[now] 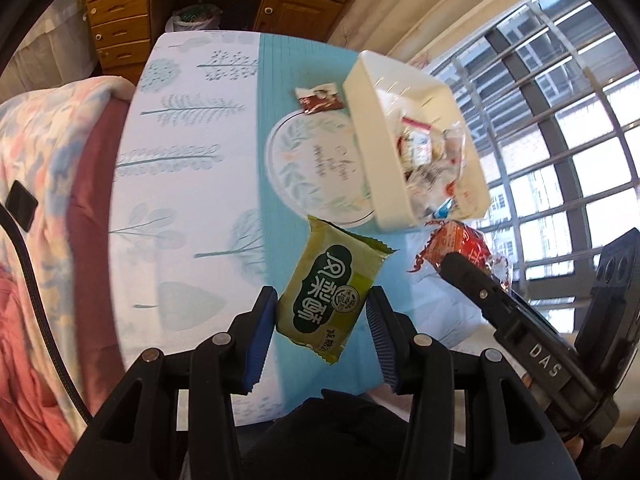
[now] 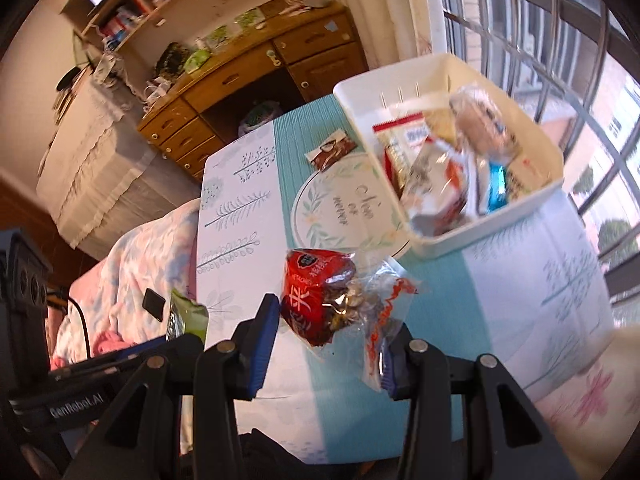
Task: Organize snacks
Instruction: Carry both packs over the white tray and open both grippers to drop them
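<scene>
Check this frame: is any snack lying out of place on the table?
Yes: one small brown snack packet lies loose on the tablecloth beside the white bin, while the other loose snacks are already inside the bin or gripped.

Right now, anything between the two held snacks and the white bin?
Nothing visible. The green packet in the left gripper and the red packet in the right gripper hang above bare tablecloth; the white bin stands open-topped beyond them.

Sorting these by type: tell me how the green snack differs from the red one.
The green packet is flat, opaque and rectangular; the red packet is bulgy and partly clear, with contents showing. The left gripper holds green, the right gripper red. Both are off the table, outside the white bin.
</scene>
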Demonstrator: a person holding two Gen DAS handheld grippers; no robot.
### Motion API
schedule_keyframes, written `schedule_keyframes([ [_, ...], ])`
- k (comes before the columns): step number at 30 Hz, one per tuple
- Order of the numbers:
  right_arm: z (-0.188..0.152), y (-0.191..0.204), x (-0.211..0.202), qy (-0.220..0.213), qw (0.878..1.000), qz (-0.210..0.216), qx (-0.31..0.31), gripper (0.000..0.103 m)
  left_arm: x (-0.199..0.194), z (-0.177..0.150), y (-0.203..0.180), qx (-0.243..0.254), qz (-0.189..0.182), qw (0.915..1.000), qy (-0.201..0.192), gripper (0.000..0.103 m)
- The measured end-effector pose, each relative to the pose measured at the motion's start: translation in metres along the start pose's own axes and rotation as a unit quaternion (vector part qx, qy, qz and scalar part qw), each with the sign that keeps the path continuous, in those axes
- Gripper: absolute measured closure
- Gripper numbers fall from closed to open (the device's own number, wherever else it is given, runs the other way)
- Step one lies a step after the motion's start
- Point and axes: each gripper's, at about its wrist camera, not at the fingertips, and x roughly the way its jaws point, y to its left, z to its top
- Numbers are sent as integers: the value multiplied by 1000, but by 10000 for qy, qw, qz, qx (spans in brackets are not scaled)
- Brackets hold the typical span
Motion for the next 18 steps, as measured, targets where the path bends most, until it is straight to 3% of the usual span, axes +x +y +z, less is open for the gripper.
schedule_keyframes([
  [18, 84, -87, -9, -154, 9892, 196, -1442, 59, 52, 38, -110, -677, -241, 9938, -847, 58],
])
